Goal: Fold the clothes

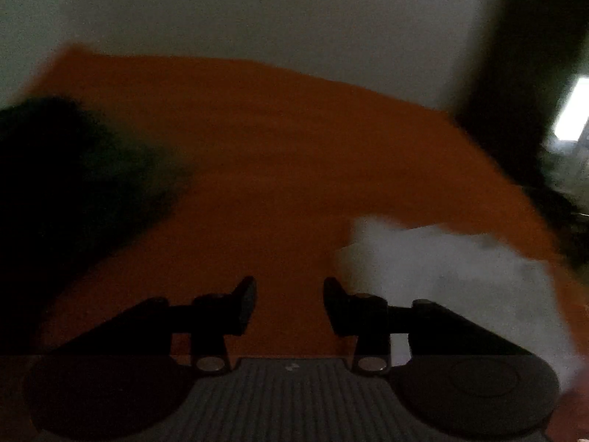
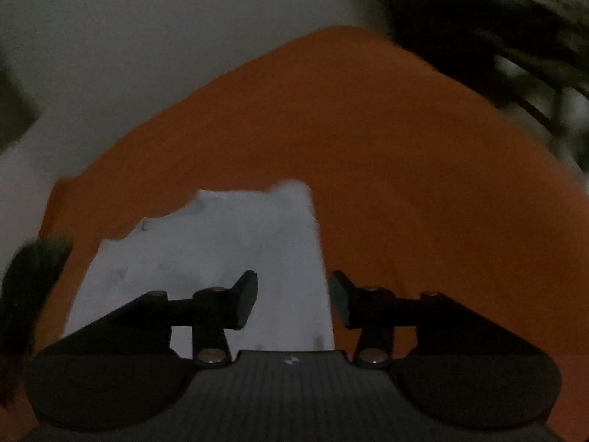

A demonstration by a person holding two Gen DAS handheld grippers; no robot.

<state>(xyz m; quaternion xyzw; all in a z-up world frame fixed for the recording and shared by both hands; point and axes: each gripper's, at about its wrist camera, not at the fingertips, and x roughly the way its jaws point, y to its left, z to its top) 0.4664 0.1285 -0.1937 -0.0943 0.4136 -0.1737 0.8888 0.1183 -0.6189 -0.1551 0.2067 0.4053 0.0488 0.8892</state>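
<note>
Nearest to us, our left gripper (image 1: 289,304) has its jaws apart with nothing between them, only orange surface (image 1: 257,154) showing through the gap; our right gripper (image 2: 292,300) is likewise parted and empty, hanging over the pale garment (image 2: 221,258). That garment, whitish and lying flat on the orange surface, sits just under and left of the right gripper in the right wrist view, its far edge ragged and one long side running straight. In the left wrist view the same pale cloth (image 1: 452,269) lies off to the right of the left gripper, blurred, so we cannot say how many layers it has. Further out on the left lies a dark heap (image 1: 73,169), perhaps more clothing, though it is too dim to tell. Beyond the orange surface is a plain grey wall (image 1: 294,11). We judge we are between folds, having nothing in hand. The next move calls for bringing both grippers down to an edge or two corners of the pale cloth and closing on a single layer before lifting it over.
</note>
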